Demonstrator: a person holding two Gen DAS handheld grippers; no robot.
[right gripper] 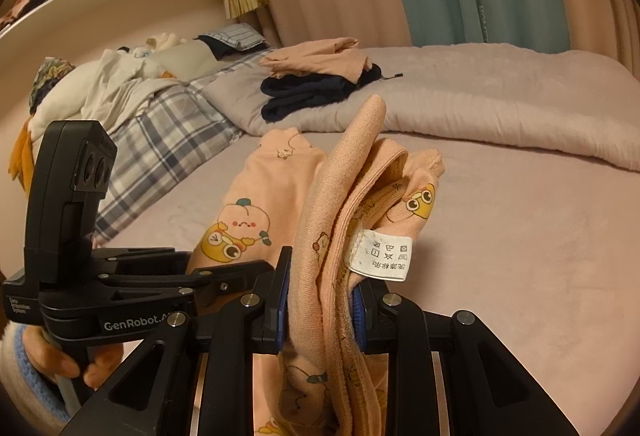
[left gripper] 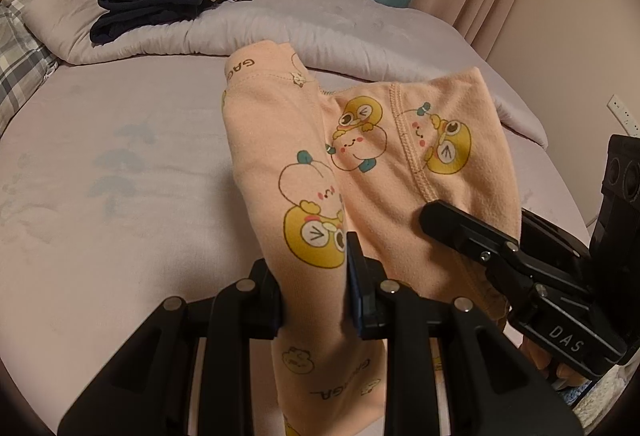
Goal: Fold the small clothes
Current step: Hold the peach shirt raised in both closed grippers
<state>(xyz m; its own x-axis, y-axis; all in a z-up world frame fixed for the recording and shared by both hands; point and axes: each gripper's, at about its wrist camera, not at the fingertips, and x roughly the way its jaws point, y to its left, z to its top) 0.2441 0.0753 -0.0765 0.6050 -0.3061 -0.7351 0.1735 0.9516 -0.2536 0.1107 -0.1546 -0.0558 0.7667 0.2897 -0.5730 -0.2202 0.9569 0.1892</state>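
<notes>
Left wrist view: left gripper pinched shut on a band of the peach cartoon-print baby garment, cloth running between the jaws and out over the lilac bed sheet; right gripper alongside. Right wrist view: right gripper clamped on bunched garment edge, care label just above the jaws; folded clothes stack well apart on the duvet.

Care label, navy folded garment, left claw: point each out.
care label [right gripper: 380, 255], right wrist view, middle of the white tag
navy folded garment [left gripper: 148, 14], left wrist view, top fold of the stack
left claw [left gripper: 316, 296], left wrist view, midway between its fingertips, on gripped peach cloth
</notes>
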